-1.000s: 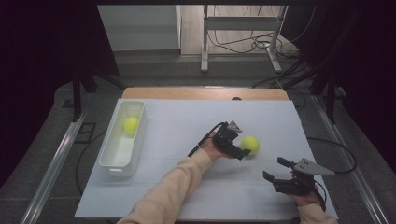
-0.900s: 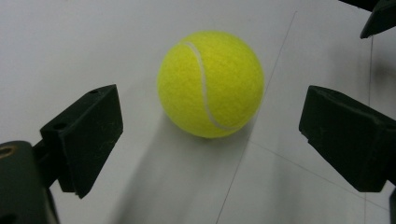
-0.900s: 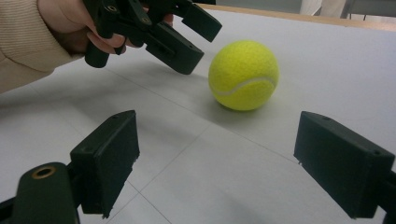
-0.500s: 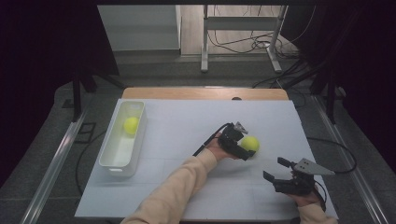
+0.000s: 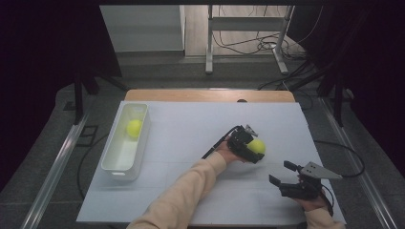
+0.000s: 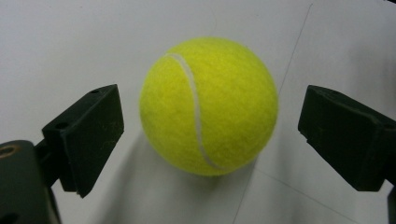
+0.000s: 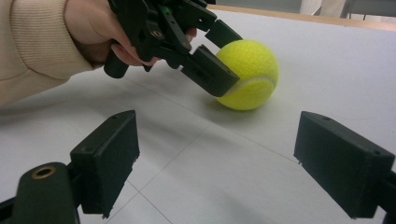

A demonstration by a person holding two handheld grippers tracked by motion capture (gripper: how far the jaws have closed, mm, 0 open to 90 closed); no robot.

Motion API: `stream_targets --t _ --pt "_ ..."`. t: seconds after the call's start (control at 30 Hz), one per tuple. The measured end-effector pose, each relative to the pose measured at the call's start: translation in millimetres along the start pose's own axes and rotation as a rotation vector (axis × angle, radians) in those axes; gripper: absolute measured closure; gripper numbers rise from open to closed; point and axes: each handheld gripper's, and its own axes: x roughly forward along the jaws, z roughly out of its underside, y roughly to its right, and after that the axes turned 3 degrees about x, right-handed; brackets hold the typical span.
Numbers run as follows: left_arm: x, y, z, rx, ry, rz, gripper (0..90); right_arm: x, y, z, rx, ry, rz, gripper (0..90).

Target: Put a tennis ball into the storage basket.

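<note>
- Straddling the tennis ball [image 5: 257, 146]: left gripper [image 5: 250, 149] sits right of centre in the high view, fingers [image 6: 88, 135] spread wide, one on each side of the ball.
- Left gripper view: ball [image 6: 208, 106] centred in the frame, resting on the white surface [image 6: 70, 42]. Clear gap between ball and finger on both sides, no contact.
- Right gripper view: same ball [image 7: 249, 73] upper centre of frame, left gripper [image 7: 212, 53] coming in from upper left; near finger [image 7: 210, 70] overlaps the ball's left side from this angle, can't confirm touch here.
- Right gripper [image 5: 288, 178] at lower right of the high view, held just above or on the surface, well apart from the ball. Its fingers [image 7: 109, 158] are spread apart, nothing between them.
- Second tennis ball [image 5: 134, 128] lies in the white bin [image 5: 120, 164] at the left of the high view, toward the bin's far end.
- Bin stands near the left edge of the surface [image 5: 191, 124], well apart from both grippers.
</note>
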Motion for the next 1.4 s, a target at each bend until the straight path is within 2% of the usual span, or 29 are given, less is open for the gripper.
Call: stream_targets --t 0.07,0.17,0.27,0.3,0.5,0.73,0.8,1.03,1.23,1.4 --pt "3.0 -0.7 -0.8 0.012 -0.018 -0.005 8.4 0.0 0.0 0.0 0.000 -0.001 0.000 14.4" --pt "5.2 0.0 -0.8 -0.001 -0.013 0.001 10.9 -0.3 0.1 0.1 0.000 0.001 -0.001 14.4" --pt "4.7 0.3 -0.8 0.008 -0.019 0.000 19.0 -0.5 0.0 0.2 0.001 0.001 -0.001 14.4" --pt "4.1 1.1 -0.9 0.009 -0.017 -0.012 24.9 -0.7 0.0 0.1 0.000 0.000 -0.002 14.4" --pt "1.1 0.0 -0.9 0.006 -0.017 -0.005 26.0 -0.9 -0.1 0.1 0.000 0.000 0.000 14.4" --pt "-8.1 3.2 -0.4 0.007 0.013 0.003 26.1 -1.0 -0.1 0.2 -0.001 -0.001 0.001 14.4" --pt "-10.1 5.1 -0.3 -0.003 0.025 0.004 26.1 -1.0 -0.1 0.1 -0.003 -0.003 0.002 14.4" --pt "-20.6 7.5 2.5 0.011 0.034 -0.012 26.1 -0.5 -0.3 0.3 -0.007 -0.003 0.005 14.4" --pt "-28.3 7.1 6.3 0.005 0.046 -0.015 26.0 -0.2 -0.4 0.2 -0.006 -0.003 0.005 14.5" --pt "-37.0 8.7 10.4 0.017 0.076 -0.035 26.0 0.1 -0.4 0.2 -0.008 -0.003 0.006 14.4"
